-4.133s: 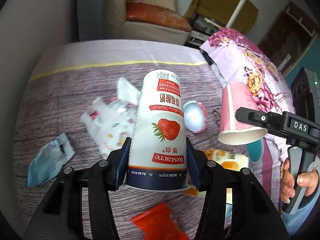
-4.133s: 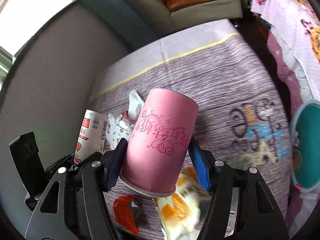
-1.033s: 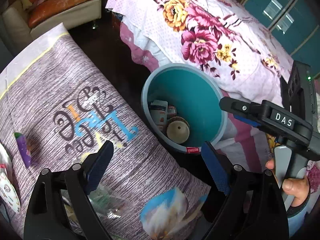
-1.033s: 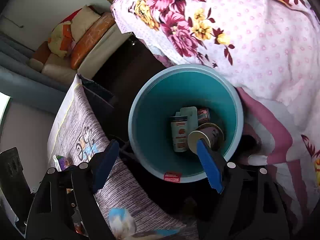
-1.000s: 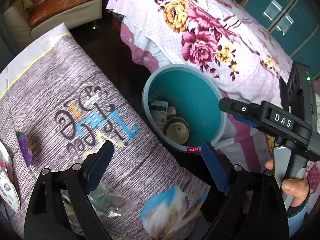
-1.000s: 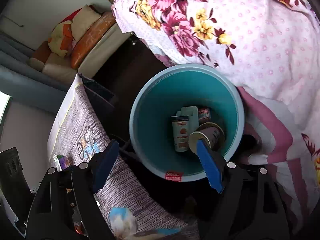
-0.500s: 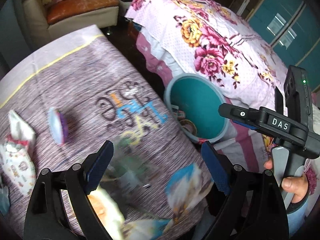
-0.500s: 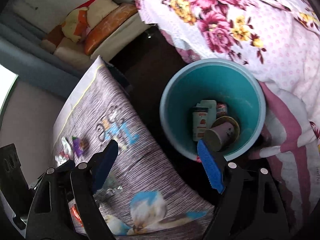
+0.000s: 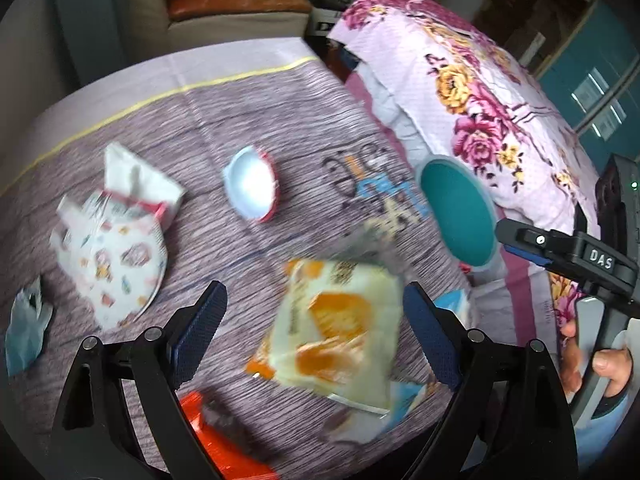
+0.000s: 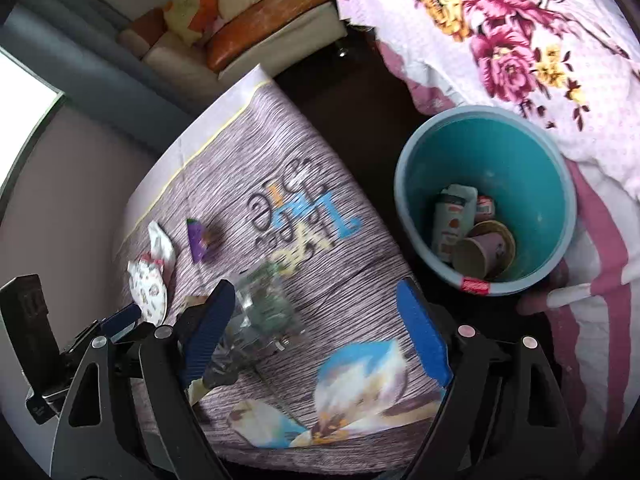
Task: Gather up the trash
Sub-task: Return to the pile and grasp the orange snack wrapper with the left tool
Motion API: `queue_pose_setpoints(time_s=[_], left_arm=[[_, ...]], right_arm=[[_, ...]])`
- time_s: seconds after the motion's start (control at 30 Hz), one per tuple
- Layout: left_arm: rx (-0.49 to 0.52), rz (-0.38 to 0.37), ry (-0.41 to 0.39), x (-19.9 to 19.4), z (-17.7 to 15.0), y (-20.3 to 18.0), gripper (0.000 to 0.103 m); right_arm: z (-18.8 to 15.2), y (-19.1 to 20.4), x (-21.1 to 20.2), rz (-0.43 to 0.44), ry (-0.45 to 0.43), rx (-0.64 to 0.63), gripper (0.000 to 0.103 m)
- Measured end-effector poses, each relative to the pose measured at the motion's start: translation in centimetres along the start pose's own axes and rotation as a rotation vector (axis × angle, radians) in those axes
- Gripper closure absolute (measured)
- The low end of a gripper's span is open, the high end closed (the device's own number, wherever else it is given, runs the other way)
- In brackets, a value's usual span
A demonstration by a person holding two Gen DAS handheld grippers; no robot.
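Note:
My left gripper (image 9: 314, 330) hangs open over the purple tablecloth (image 9: 240, 120), with nothing in its jaws. A yellow-orange snack wrapper (image 9: 340, 328) lies on the cloth below it, blurred. A red wrapper (image 9: 212, 416) sits near its left finger. My right gripper (image 10: 318, 332) is also open and empty, above the table's corner. The teal bin (image 10: 500, 152) stands on the floor to its right and holds the white strawberry cup (image 10: 450, 220) and the pink cup (image 10: 484, 252). Crumpled clear plastic (image 10: 260, 312) lies by the right gripper's left finger.
More litter is on the cloth: a printed white bag (image 9: 116, 256), a round lid (image 9: 252, 188) and a bluish wrapper (image 9: 24, 328). A bed with a floral quilt (image 10: 540, 40) crowds the bin. A sofa (image 9: 232, 4) stands beyond the table. A hand (image 9: 600, 364) holds the right gripper.
Both views have swung from the bin back over the table. The bin has slid to the right in both views, and the table litter has come into sight. Both cups, held earlier, lie in the bin.

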State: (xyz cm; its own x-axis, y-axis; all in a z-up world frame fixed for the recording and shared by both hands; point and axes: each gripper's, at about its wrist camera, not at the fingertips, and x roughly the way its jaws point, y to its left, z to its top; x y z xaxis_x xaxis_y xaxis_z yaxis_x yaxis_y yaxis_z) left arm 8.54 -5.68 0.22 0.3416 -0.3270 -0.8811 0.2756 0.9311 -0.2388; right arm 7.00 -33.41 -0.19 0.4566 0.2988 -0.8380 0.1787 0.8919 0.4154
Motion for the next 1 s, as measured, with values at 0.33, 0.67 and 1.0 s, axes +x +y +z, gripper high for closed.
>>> queue_pose_setpoints(time_s=[0.33,0.67,1.0], left_arm=[[0.038,0.057,0.049,2.8,-2.7,-0.4,0.013],[-0.008,0.090,0.085,5.4,-3.3,2.0,0.010],[0.041,-0.005,0.086,6.3,-5.2,0.5,0.018]], right_arm=[[-1.0,1.1,0.8,0.008,0.032,-0.019,0.024],[-1.0,0.7,2.7,0.013,0.086,-0.013,0.024],[-1.5,1.3,5.3,0.027,0.139,-0.024,0.024]])
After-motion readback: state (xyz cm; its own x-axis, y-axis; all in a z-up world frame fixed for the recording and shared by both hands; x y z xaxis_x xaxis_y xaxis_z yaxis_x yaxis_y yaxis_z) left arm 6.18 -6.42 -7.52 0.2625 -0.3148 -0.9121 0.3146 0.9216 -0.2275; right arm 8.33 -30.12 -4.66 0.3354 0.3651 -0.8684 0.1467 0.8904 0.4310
